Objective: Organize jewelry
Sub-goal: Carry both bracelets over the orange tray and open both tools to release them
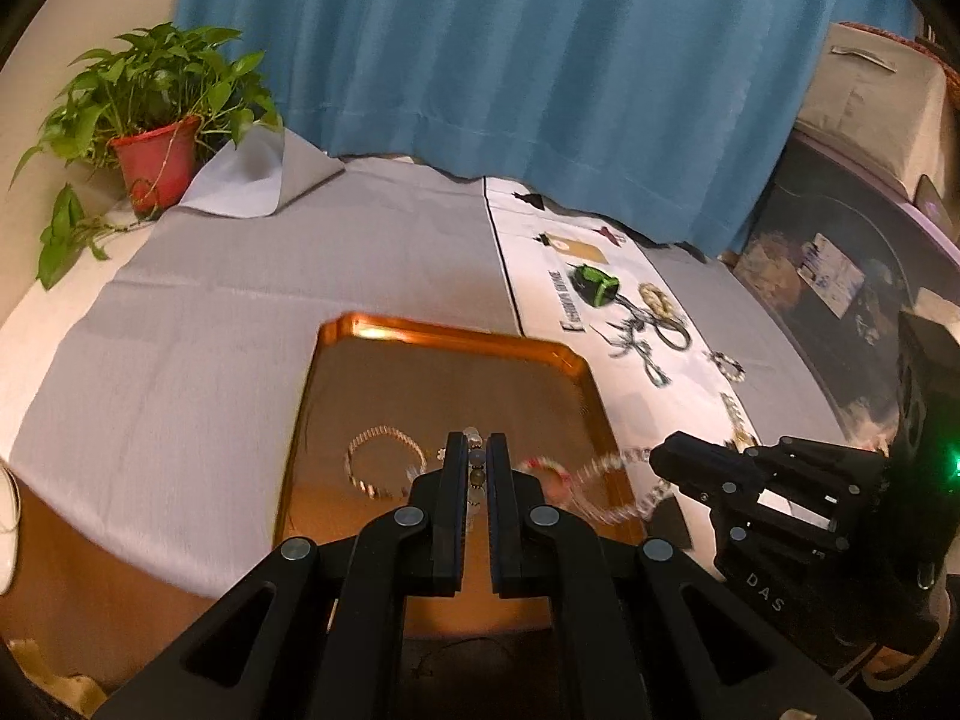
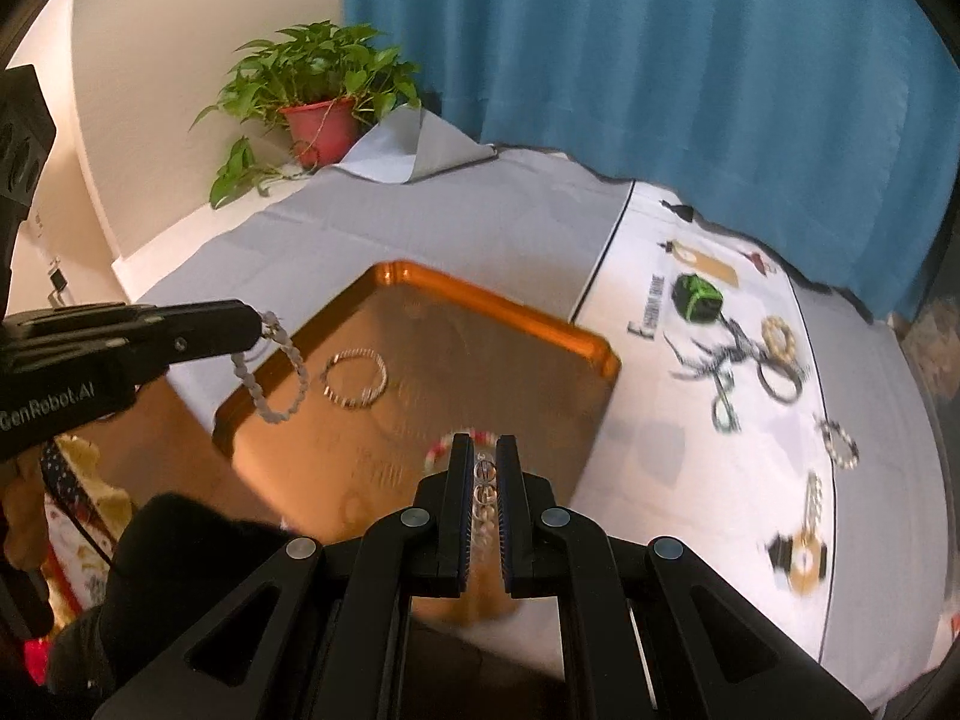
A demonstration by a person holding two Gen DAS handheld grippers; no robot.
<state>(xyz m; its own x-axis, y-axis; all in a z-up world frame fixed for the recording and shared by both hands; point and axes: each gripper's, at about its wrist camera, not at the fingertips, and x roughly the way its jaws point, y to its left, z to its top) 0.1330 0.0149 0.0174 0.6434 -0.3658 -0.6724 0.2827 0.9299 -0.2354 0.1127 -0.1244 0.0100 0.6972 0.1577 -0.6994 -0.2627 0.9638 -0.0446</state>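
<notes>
An orange tray (image 1: pixel 456 341) (image 2: pixel 504 307) lies on the grey cloth. In it rest a silver link bracelet (image 1: pixel 384 433) (image 2: pixel 351 402) and a red-and-white bead bracelet (image 1: pixel 543 463) (image 2: pixel 441 447). My left gripper (image 1: pixel 476 441) (image 2: pixel 255 324) is shut on a pale bead bracelet (image 1: pixel 477 474) (image 2: pixel 302 381), which dangles as a loop over the tray's left rim. My right gripper (image 2: pixel 485 444) (image 1: pixel 654 456) is shut on a clear bead bracelet (image 2: pixel 483 480) (image 1: pixel 606 462), held over the tray's right side.
A white mat (image 2: pixel 648 420) right of the tray carries a green-and-black box (image 2: pixel 696 297) (image 1: pixel 594 285), several more bracelets and a gold watch (image 2: pixel 801 558). A potted plant (image 1: pixel 157 159) (image 2: pixel 321 126) stands at the back left, and a blue curtain (image 1: pixel 510 60) hangs behind.
</notes>
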